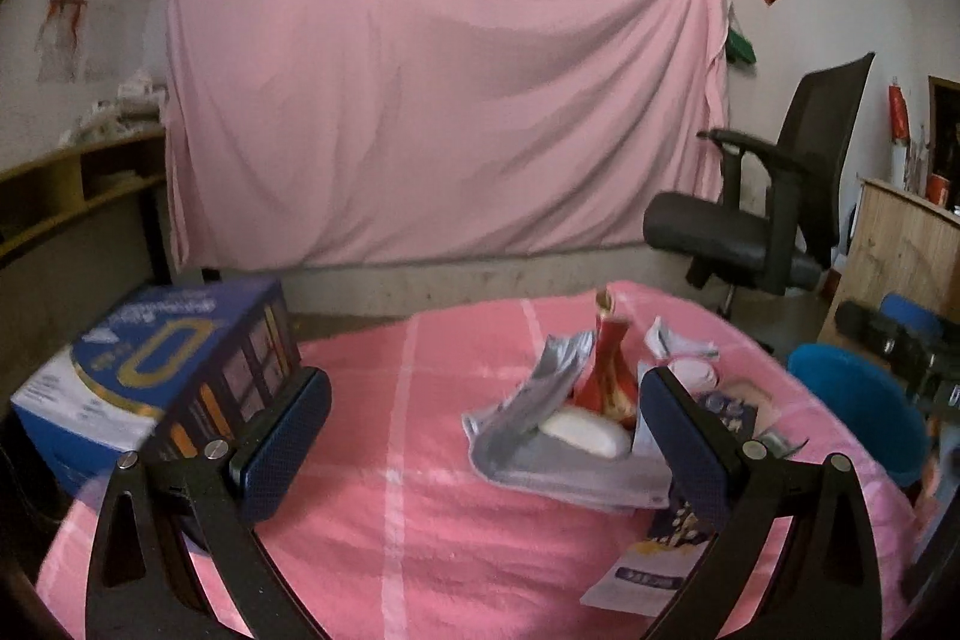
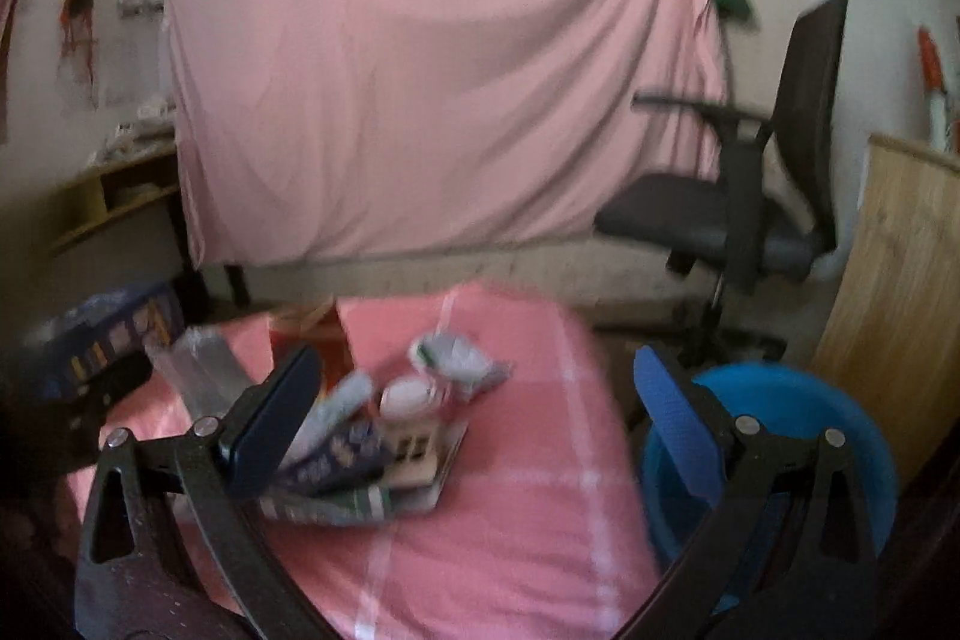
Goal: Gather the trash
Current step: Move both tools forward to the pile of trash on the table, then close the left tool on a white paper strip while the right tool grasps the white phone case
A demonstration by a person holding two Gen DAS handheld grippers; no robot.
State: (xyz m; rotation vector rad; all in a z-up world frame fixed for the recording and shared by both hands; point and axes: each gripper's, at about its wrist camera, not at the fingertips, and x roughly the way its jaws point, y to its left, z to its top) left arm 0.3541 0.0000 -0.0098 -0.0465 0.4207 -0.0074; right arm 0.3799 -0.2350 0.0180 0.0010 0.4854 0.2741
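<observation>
Both hand-held grippers hang over a surface (image 1: pixel 420 520) covered in a pink cloth with pale stripes, each pointed forward and tipped slightly down toward the far wall, where a pink sheet (image 1: pixel 444 100) hangs.

The left hand-held gripper (image 1: pixel 483 436) is spread wide, nothing between its fingers (image 1: pixel 282 436). From its camera the trash (image 1: pixel 576 430) sits at about 1 o'clock, just inside the right finger: a crumpled grey bag with a white oval thing on it, and a red wrapper (image 1: pixel 609 370) standing up behind that. A few paper bits and a flat packet lie to the right of the pile, partly hidden by the finger. At 10 o'clock there's a blue box (image 1: pixel 150 382), right behind the left finger; can't tell if they touch.

The right hand-held gripper (image 2: pixel 474 430) is also wide open and empty. Its view is blurry. The trash pile (image 2: pixel 384 436) shows up at roughly 11 o'clock, close to the left finger: a white cap or cup, a dark printed packet, something flat and pale under it, and a crumpled white-green wrapper (image 2: pixel 456 358) a bit further back. At 3 o'clock, past the surface's edge and lower down, is a blue bin (image 2: pixel 840 430), with the right finger overlapping its rim in the frame.

An office chair (image 2: pixel 750 208) stands near the wall at 2 o'clock in both views.
</observation>
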